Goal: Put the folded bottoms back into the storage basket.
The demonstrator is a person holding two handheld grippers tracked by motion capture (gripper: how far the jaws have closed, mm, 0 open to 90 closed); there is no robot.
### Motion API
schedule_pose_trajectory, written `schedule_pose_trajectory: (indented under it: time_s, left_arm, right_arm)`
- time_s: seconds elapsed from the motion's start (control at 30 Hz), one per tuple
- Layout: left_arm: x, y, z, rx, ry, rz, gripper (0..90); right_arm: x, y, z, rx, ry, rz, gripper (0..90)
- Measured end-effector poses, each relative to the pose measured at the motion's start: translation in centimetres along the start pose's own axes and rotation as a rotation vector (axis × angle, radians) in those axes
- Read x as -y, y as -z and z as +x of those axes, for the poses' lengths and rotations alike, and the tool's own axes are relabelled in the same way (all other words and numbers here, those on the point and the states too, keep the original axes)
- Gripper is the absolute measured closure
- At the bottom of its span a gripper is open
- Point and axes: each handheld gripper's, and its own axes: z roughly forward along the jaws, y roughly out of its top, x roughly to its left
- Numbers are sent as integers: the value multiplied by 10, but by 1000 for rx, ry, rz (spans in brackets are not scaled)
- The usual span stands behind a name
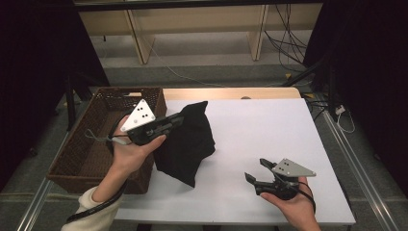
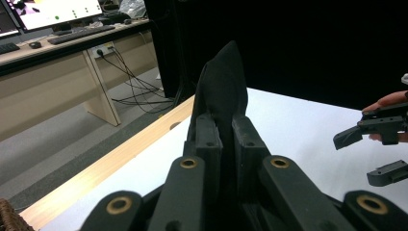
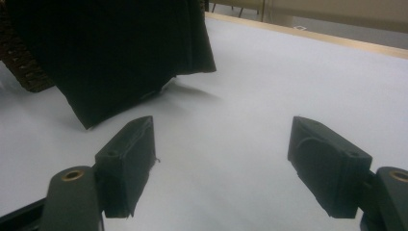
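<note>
My left gripper (image 1: 179, 120) pinches the top corner of the black cloth (image 1: 185, 144), mid-left of the frame beside the basket (image 1: 91, 154); my right gripper (image 1: 257, 172), lower right, gapes wide and holds nothing; next, I think, I lift the cloth into the basket.

Grey floor (image 1: 202, 53), wooden desks (image 1: 192, 24) (cables beneath), dark curtains (image 1: 33, 72)

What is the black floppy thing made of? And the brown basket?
The black cloth looks like soft, matte fabric: it folds and droops where the left gripper pinches its corner. The basket looks like woven wicker, brown, with a ribbed, braided weave on its walls; it could be plastic imitation.
</note>
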Motion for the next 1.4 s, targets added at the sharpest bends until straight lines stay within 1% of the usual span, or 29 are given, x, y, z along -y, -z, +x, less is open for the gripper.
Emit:
schedule_pose_trajectory:
  time_s: [0.5,1.07,1.4]
  left_arm:
    - [-2,5,5,-12,-4,-1,829]
    - [-6,13,10,-27,-2,-14,829]
    - [-8,17,14,-39,12,-20,829]
  right_arm:
    - [0,0,0,0,1,-1,259]
    - [0,0,0,-1,0,1,259]
    - [0,0,0,0,-1,6,259]
